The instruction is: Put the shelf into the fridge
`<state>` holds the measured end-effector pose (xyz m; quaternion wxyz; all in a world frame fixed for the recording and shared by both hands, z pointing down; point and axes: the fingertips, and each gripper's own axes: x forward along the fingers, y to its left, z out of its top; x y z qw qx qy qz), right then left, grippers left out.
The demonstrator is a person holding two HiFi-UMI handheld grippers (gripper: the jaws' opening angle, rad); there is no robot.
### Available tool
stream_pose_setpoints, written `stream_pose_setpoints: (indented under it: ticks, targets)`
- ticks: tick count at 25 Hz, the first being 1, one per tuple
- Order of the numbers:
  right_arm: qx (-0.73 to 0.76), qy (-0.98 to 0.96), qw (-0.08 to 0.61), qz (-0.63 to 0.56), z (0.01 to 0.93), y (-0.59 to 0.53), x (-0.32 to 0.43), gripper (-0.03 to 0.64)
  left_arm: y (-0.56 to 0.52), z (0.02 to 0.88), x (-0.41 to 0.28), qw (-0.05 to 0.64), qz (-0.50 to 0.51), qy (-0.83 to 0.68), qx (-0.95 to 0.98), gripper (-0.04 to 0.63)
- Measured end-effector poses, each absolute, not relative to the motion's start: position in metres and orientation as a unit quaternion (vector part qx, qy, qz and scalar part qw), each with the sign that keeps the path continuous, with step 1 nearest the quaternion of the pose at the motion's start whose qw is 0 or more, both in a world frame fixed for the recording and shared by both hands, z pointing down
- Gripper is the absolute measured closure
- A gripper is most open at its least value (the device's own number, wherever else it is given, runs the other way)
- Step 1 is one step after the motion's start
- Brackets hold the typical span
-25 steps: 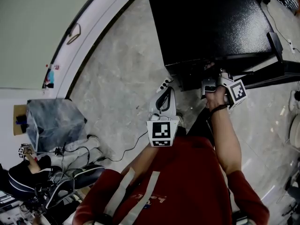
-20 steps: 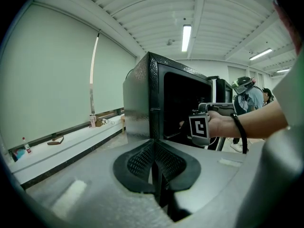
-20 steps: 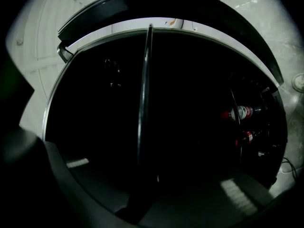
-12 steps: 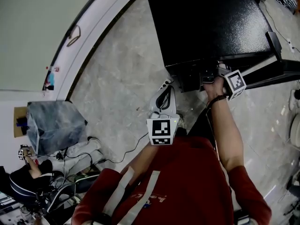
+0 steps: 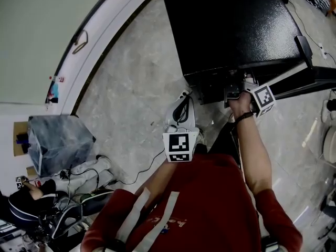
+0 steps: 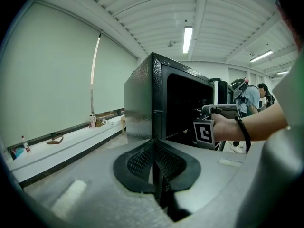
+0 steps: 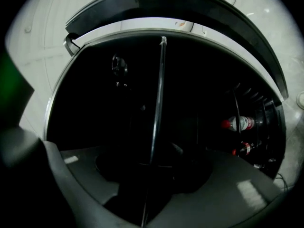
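The black fridge (image 5: 236, 25) stands on the stone floor with its front open toward me. My right gripper (image 5: 233, 90) reaches into that opening. In the right gripper view the shelf (image 7: 159, 103) shows edge-on as a thin pale line running from the top of the dark cavity down between the jaws of the right gripper (image 7: 152, 163). Those jaws are opening, and a gap shows beside the shelf edge. My left gripper (image 5: 182, 103) hangs back near my body, shut with nothing in it. The left gripper (image 6: 155, 167) faces the fridge (image 6: 142, 103) corner.
The fridge door (image 5: 310, 77) stands open to the right, with bottles (image 7: 240, 123) in its rack. A grey covered box (image 5: 60, 138) and cables (image 5: 131, 175) lie on the floor at the left. Beside them sits a person (image 5: 26, 201). A white ledge (image 5: 105, 30) curves along the wall.
My right hand and its marker cube have shifted slightly up, closer to the fridge opening. The left gripper has barely moved.
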<state>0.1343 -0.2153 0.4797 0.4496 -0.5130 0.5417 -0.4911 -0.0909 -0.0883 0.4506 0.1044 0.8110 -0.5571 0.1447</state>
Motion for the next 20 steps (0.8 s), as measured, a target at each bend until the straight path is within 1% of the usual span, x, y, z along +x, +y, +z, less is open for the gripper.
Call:
stream_pose_setpoints:
  ticks: [5, 10, 14, 20]
  targets:
    - [-0.512, 0.572, 0.424, -0.48, 0.475, -0.194, 0.133, 0.368, -0.087, 0.452, -0.088, 0.107, 0.143, -0.554, 0.813, 0.597]
    - [-0.517, 0.597, 0.396, -0.468, 0.478, -0.168, 0.132, 0.342, -0.087, 0.453, -0.087, 0.108, 0.142, -0.554, 0.813, 0.598]
    - [-0.53, 0.64, 0.339, -0.441, 0.477, -0.15, 0.125, 0.323, -0.087, 0.453, -0.086, 0.109, 0.142, -0.552, 0.814, 0.597]
    - [-0.559, 0.713, 0.226, -0.356, 0.475, -0.129, 0.117, 0.279, -0.086, 0.455, -0.084, 0.113, 0.14, -0.55, 0.816, 0.597]
